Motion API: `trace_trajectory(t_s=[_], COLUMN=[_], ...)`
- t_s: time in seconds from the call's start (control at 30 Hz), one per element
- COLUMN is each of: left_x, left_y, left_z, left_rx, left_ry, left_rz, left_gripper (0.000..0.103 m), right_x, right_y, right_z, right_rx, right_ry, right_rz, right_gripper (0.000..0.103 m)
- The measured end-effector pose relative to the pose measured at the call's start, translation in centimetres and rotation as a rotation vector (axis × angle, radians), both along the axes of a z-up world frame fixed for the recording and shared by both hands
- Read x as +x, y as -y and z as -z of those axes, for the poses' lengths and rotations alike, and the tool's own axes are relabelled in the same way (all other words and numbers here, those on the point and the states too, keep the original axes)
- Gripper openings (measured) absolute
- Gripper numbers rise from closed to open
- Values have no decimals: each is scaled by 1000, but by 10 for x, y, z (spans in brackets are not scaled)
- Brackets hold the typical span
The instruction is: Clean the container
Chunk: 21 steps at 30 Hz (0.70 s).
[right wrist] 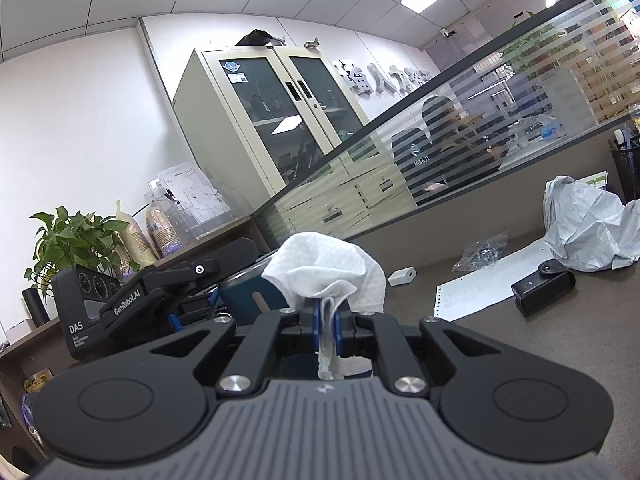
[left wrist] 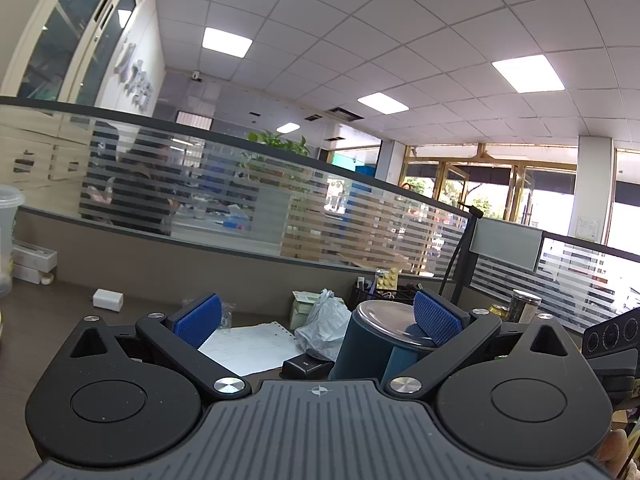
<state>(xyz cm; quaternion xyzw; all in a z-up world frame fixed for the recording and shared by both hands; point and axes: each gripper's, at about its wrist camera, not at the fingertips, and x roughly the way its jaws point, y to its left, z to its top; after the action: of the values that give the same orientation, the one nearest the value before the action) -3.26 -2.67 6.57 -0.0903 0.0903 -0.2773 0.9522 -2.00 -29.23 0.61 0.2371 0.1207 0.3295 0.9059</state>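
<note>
Judging by things, wiping isn't seen done yet: a paper towel (right wrist: 326,268) is clamped in the right tongs (right wrist: 328,322), left tongs (left wrist: 316,320) are spread apart by the teal container (left wrist: 372,340).

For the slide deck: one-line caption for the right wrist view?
Right gripper shut on a white wipe, level before the blue container on the desk.

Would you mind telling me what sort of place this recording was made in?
Most likely an open-plan office: a desk bounded by a striped glass partition, a filing cabinet with glass doors, and a tiled ceiling with panel lights.
</note>
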Motion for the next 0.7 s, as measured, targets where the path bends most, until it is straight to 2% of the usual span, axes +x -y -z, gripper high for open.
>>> trace_trajectory(t_s=[0.7], left_x=[0], left_y=[1], left_z=[0], left_rx=[7], left_ry=[2], left_rz=[-4], left_gripper=[103], right_x=[4], right_y=[-1], right_z=[3], right_rx=[-7], right_ry=[-7], right_rz=[6], right_gripper=[12])
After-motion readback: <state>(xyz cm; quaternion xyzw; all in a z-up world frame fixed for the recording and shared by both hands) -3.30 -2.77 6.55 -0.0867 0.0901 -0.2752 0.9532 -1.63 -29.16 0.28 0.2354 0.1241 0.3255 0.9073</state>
